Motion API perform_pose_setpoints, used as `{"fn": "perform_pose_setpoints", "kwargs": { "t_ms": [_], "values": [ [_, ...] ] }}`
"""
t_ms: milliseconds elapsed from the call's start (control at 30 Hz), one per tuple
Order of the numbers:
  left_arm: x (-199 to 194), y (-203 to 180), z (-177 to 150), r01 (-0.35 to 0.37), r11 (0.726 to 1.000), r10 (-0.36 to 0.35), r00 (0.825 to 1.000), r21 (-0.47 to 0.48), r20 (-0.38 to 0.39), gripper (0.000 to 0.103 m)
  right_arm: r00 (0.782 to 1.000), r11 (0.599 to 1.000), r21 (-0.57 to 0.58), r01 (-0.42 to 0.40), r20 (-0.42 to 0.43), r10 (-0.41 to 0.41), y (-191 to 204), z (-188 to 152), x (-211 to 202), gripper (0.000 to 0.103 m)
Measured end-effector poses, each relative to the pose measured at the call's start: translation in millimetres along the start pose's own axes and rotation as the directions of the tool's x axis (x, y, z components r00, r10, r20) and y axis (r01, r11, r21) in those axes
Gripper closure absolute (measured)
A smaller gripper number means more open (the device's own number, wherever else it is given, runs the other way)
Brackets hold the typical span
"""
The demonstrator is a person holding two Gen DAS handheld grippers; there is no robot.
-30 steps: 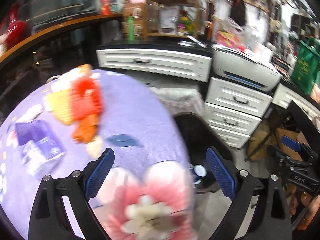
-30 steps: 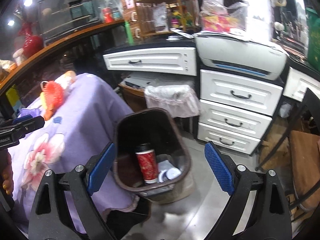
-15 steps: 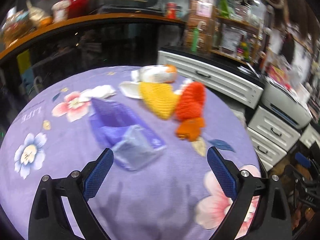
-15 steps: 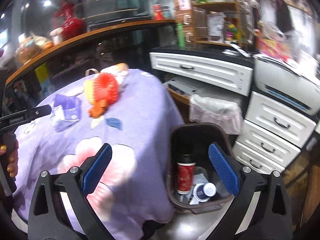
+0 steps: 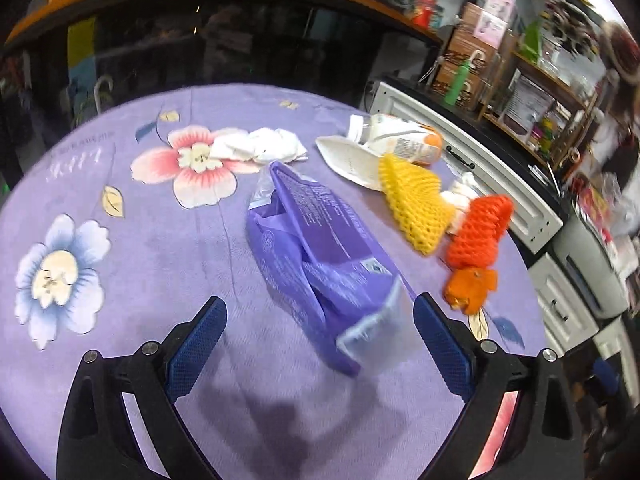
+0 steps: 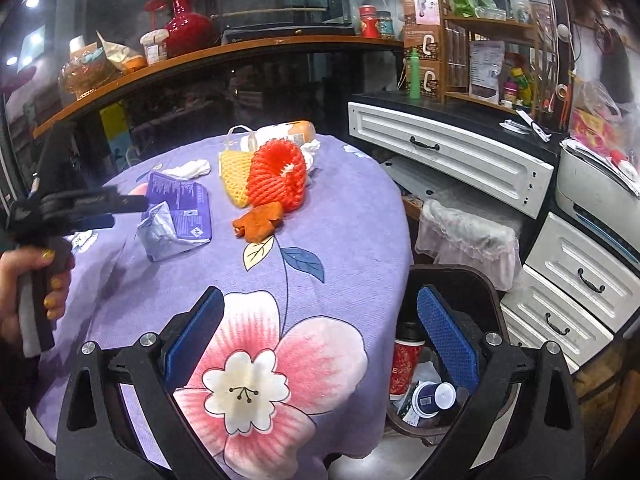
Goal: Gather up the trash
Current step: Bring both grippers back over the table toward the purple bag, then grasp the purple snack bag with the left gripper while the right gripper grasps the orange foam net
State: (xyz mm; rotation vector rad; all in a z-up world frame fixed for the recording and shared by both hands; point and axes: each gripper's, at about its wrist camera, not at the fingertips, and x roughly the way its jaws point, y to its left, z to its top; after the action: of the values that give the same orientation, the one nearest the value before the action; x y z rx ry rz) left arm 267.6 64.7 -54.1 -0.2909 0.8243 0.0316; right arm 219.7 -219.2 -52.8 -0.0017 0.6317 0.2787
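Note:
A crumpled purple plastic wrapper (image 5: 320, 256) (image 6: 176, 212) lies on the round table with the purple flowered cloth (image 5: 140, 240). My left gripper (image 5: 320, 344) stands open, its blue pads on either side of the wrapper's near end, not pressing it. Beyond lie a yellow foam net (image 5: 416, 204), a red foam net (image 5: 476, 232) (image 6: 276, 176), an orange peel (image 5: 470, 286), a white tissue (image 5: 260, 148) and a white-and-orange bottle (image 5: 400, 140). My right gripper (image 6: 320, 340) hangs open and empty over the table's edge, beside the dark bin (image 6: 452, 280) holding a red cup (image 6: 406, 360).
White drawer cabinets (image 6: 460, 152) and a printer (image 6: 600, 188) stand right of the table. A lace-covered box (image 6: 468, 228) sits behind the bin. A curved wooden counter (image 6: 200, 60) with a red vase runs behind. A person's hand (image 6: 28, 280) holds the left gripper.
My left gripper swung from the table's edge over the bin to the purple wrapper. The right gripper's view shifted from the bin toward the table.

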Motion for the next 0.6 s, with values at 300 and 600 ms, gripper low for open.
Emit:
{"fn": "perform_pose_setpoints", "kwargs": {
  "t_ms": [300, 600],
  "values": [
    [44.7, 0.6, 22.3, 0.043, 0.997, -0.049, 0.994, -0.059, -0.095, 0.039, 1.000, 0.999, -0.031, -0.009, -0.014, 0.009, 10.4, 10.2, 11.9, 0.007],
    [41.4, 3.9, 15.5, 0.042, 0.999, -0.044, 0.997, -0.034, -0.060, 0.081, 0.994, 0.996, -0.030, -0.084, -0.066, 0.082, 15.7, 27.6, 47.4, 0.007]
  ]
}}
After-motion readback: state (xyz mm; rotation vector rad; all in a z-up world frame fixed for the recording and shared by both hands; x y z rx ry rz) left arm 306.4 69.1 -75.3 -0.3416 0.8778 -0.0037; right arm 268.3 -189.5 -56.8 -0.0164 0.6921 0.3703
